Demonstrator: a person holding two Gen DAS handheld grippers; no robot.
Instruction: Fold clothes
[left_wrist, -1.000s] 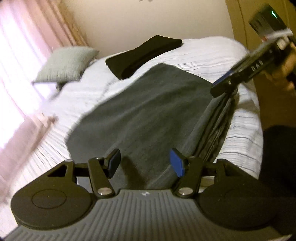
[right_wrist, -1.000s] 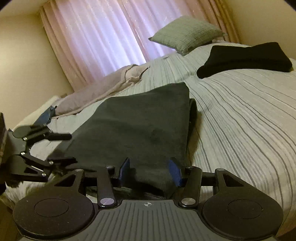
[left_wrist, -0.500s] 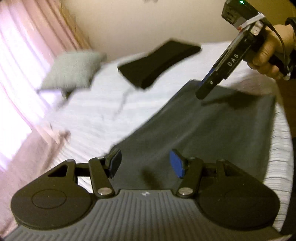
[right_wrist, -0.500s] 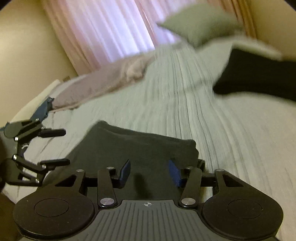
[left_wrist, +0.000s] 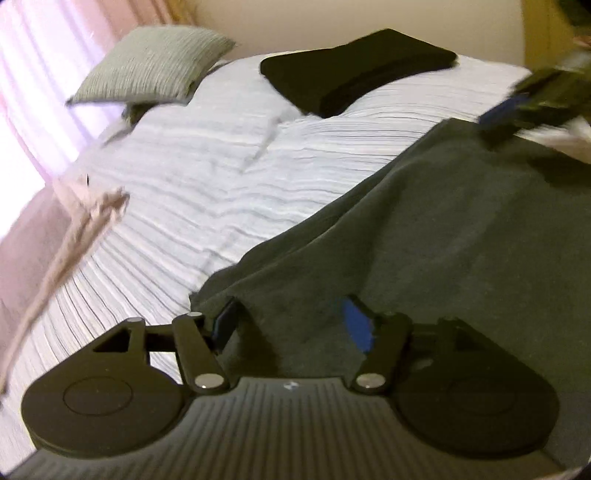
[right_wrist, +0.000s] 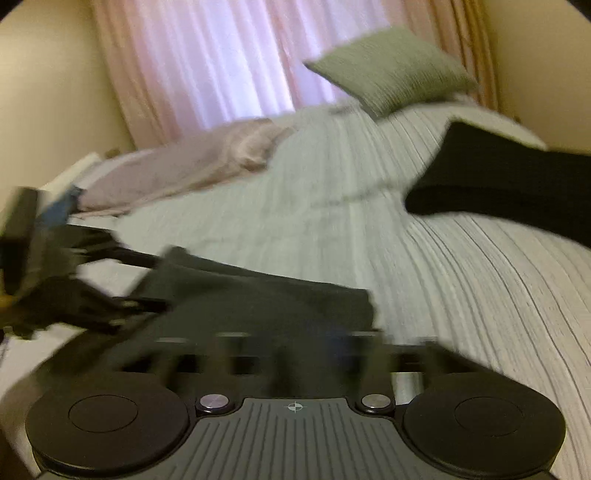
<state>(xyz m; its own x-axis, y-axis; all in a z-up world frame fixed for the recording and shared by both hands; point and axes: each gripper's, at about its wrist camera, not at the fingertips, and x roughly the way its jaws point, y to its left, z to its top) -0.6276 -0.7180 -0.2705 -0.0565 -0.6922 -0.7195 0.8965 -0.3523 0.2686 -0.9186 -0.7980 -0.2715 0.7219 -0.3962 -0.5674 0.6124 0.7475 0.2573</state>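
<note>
Left gripper (left_wrist: 291, 326) jaws wide at frame bottom over the dark grey garment (left_wrist: 424, 240) on the striped bed (left_wrist: 221, 155), right gripper (right_wrist: 291, 354) blurred, jaws unclear, black folded clothes (left_wrist: 354, 70) and pillow (left_wrist: 151, 66) at top.

Bare striped bedspread (left_wrist: 229, 173) lies open between the black folded pile (left_wrist: 354, 81) and pillow (left_wrist: 151, 62).

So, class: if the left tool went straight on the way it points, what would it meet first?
Probably the dark grey garment spread on the bed: the open left tool hovers just above it, pointing along the cloth. Depth is unclear.
</note>
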